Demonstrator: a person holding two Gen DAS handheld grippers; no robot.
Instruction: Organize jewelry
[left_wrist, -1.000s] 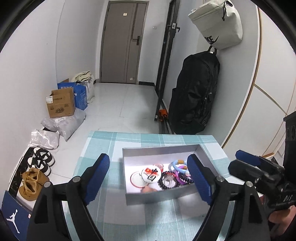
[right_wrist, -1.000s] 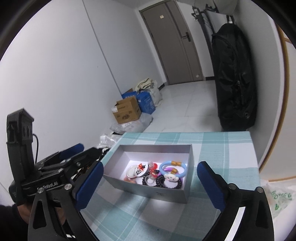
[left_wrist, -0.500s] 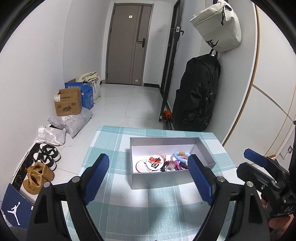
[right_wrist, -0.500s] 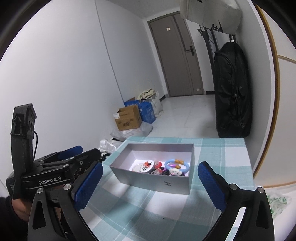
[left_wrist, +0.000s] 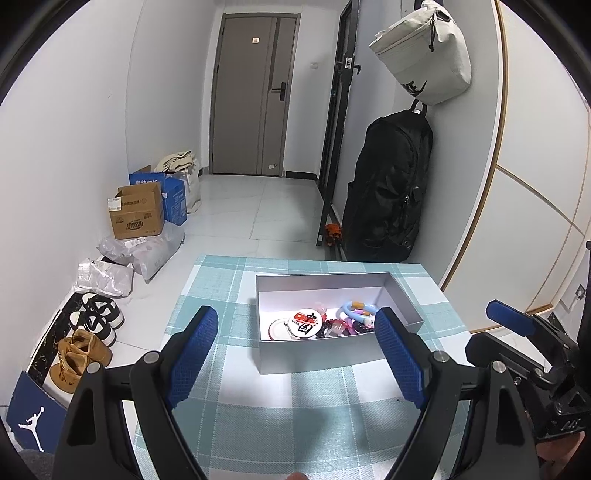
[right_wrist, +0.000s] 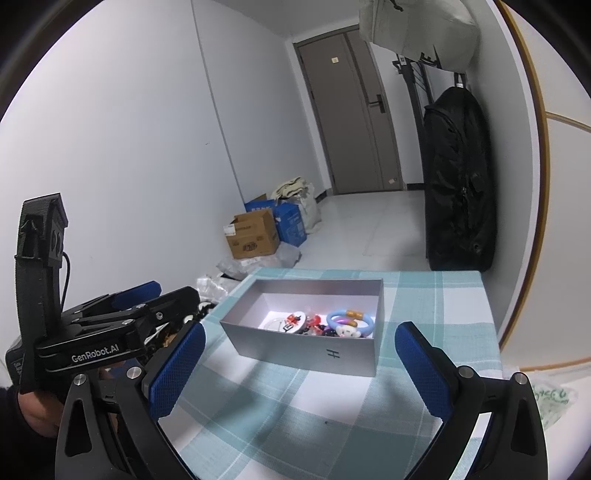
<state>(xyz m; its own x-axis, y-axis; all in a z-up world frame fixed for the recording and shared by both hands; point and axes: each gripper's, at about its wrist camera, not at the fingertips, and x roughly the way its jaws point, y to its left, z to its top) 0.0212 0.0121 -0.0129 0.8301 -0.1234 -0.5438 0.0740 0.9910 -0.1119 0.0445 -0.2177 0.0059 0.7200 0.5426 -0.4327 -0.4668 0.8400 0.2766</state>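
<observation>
A grey open box (left_wrist: 314, 356) stands on the teal checked tablecloth (left_wrist: 280, 417). In it lie a round white badge (left_wrist: 304, 323), a blue and purple bracelet (left_wrist: 356, 312) and dark beads (left_wrist: 327, 331). In the right wrist view the box (right_wrist: 317, 350) holds the same bracelet (right_wrist: 351, 322). My left gripper (left_wrist: 295, 354) is open and empty, held back from the box's near side. My right gripper (right_wrist: 299, 373) is open and empty, also in front of the box, and shows at the right of the left wrist view (left_wrist: 524, 343).
A black backpack (left_wrist: 388, 192) and a white bag (left_wrist: 428, 55) hang on the right wall. Cardboard boxes (left_wrist: 136, 212), plastic bags (left_wrist: 144, 251) and shoes (left_wrist: 96, 317) lie on the floor at the left. The table's far edge (left_wrist: 306, 260) is beyond the box.
Both grippers have pulled back and up from the box, so it looks smaller and farther. Both stay open and empty. The jewelry in the box has not moved.
</observation>
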